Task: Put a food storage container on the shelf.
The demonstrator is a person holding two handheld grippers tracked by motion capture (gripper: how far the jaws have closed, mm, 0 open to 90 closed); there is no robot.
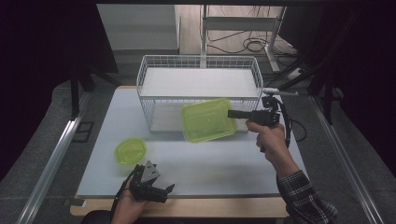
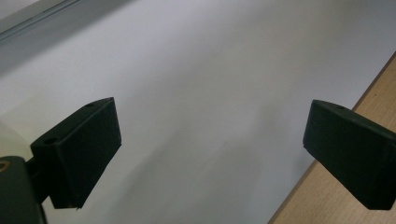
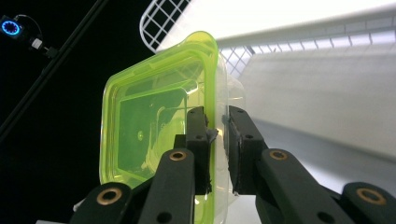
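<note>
A translucent green rectangular container [image 1: 208,120] hangs in the air in front of the white wire rack [image 1: 198,88], level with its lower shelf. My right gripper [image 1: 232,113] is shut on the container's right rim; in the right gripper view the jaws pinch the green wall [image 3: 154,116] from both sides, at my right gripper [image 3: 215,130]. A round green bowl [image 1: 130,151] sits on the table at the left. My left gripper [image 1: 167,188] rests low near the front edge, open, and in the left gripper view the left gripper [image 2: 210,149] has nothing but bare table between its jaws.
The white table [image 1: 224,163] has a wooden front edge [image 2: 336,196]. The two-level wire rack stands at the back middle. Metal rails run along both sides of the table, and cables lie on the floor behind.
</note>
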